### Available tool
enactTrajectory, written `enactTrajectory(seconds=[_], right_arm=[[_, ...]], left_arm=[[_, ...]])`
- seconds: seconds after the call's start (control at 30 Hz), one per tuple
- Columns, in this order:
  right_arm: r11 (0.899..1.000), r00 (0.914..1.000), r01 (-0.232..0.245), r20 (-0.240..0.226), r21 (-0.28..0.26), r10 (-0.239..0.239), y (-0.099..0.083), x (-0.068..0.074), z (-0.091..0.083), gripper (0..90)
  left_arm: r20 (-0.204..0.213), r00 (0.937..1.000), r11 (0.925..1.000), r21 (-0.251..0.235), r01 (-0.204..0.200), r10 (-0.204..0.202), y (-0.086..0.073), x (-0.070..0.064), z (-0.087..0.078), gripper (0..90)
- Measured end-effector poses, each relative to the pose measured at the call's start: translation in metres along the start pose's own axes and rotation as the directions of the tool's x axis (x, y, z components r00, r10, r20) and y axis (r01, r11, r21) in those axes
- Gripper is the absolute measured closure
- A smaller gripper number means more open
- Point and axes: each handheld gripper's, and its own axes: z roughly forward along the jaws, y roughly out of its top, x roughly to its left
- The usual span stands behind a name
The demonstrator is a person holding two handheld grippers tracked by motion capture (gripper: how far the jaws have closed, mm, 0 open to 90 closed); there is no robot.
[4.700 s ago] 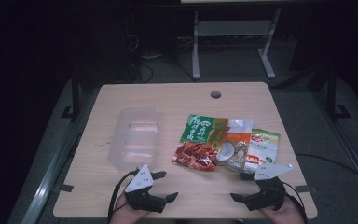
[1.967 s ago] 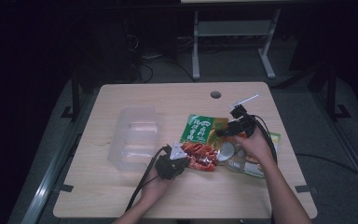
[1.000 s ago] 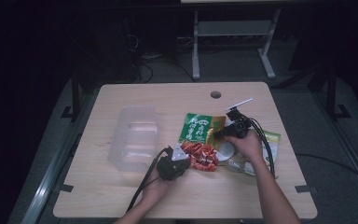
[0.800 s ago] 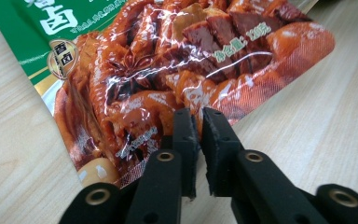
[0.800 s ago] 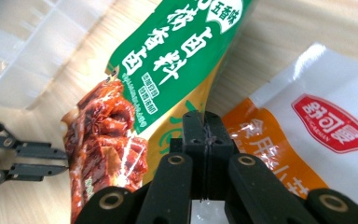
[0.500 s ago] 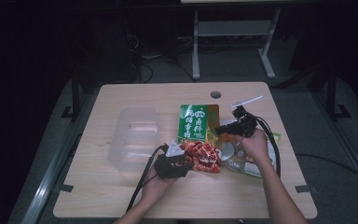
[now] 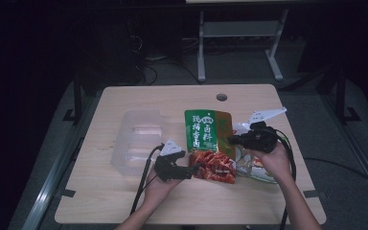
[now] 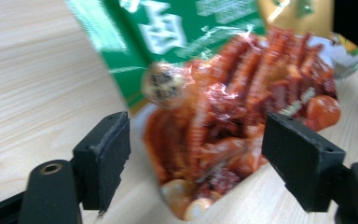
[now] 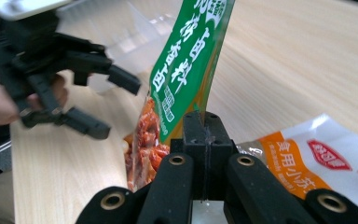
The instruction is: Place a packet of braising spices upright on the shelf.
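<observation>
A snack packet, green at the top and red at the bottom, stands tilted up off the table in the high view. My right gripper is shut on its right edge; in the right gripper view the jaws pinch the packet and hold it on edge. My left gripper is open at the packet's red lower end. In the left gripper view the red end lies between the spread jaws, touching neither pad.
A clear plastic container lies left of the packet. Several other packets lie under my right hand, one white and orange. A cable hole sits near the table's far edge.
Both grippers left the table's front edge. The right one closed on the packet's edge and raised it from flat to tilted. The left one moved up to the red end.
</observation>
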Motion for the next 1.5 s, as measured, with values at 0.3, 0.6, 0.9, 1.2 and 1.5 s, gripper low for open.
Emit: enactTrajectory(seconds=[0.3, 0.6, 0.9, 1.2, 1.5], right_arm=[[0.991, 0.9915, 0.103, -0.072, -0.08, -0.109, -0.014, 0.02, -0.018, 90.0], [0.987, 0.9888, 0.129, -0.063, -0.093, -0.135, -0.018, 0.032, -0.018, 90.0], [0.987, 0.9936, 0.098, -0.043, -0.124, -0.104, -0.034, 0.029, -0.017, 90.0], [0.991, 0.9941, 0.091, -0.05, -0.1, -0.096, -0.036, 0.034, -0.008, 89.9], [0.995, 0.9975, 0.062, -0.028, -0.076, -0.064, -0.037, 0.03, -0.01, 88.5]], left_arm=[[0.096, 0.9946, 0.9993, 0.006, 0.038, -0.038, -0.001, 0.001, 0.005, 25.4], [0.12, 0.9927, 0.9999, 0.006, -0.012, 0.011, -0.005, -0.001, 0.005, 43.5], [0.117, 0.9931, 0.9991, -0.043, 0.003, 0.003, -0.004, 0.0, -0.004, 61.1], [0.121, 0.9926, 0.9987, -0.052, -0.004, 0.011, -0.007, -0.001, -0.009, 78.7], [0.105, 0.9934, 0.9975, -0.059, -0.04, 0.046, -0.007, -0.006, -0.009, 83.9]])
